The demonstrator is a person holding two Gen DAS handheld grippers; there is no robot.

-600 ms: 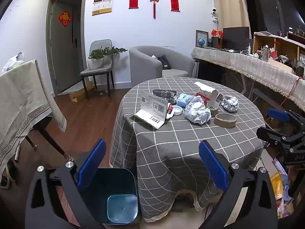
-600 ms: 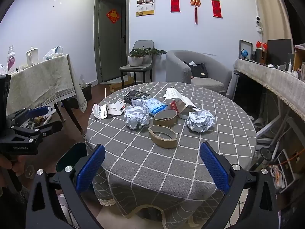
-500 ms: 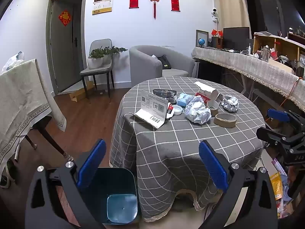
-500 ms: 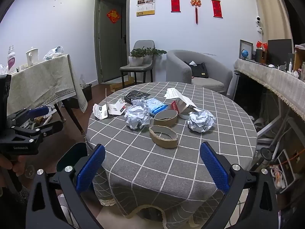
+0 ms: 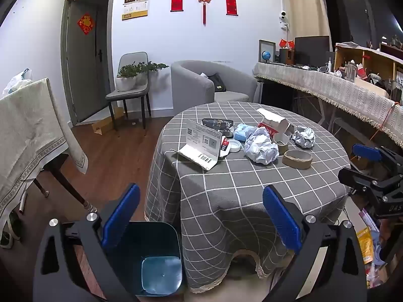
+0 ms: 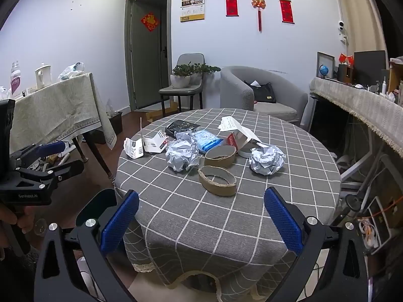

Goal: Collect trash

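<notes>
A round table (image 5: pixel 252 188) (image 6: pixel 252 214) under a grey checked cloth carries the trash. On it lie two crumpled paper balls (image 6: pixel 182 154) (image 6: pixel 267 159), two cardboard tape rings (image 6: pixel 217 180) (image 6: pixel 220 154), a folded white card (image 5: pixel 201 148), a red-and-white box (image 5: pixel 273 124), a blue packet (image 6: pixel 207 141) and a black packet (image 6: pixel 182 127). A dark blue bin (image 5: pixel 151 259) stands open on the floor beside the table. My left gripper (image 5: pixel 201 214) hovers open over the table's near edge and the bin. My right gripper (image 6: pixel 201 221) is open and empty before the table, short of the rings.
A cloth-covered side table (image 6: pixel 58 105) stands at the left, with a chair and potted plant (image 6: pixel 186 80) and a grey armchair (image 6: pixel 264 98) behind. A long covered counter (image 5: pixel 340 95) runs along the right. Wood floor shows between the tables.
</notes>
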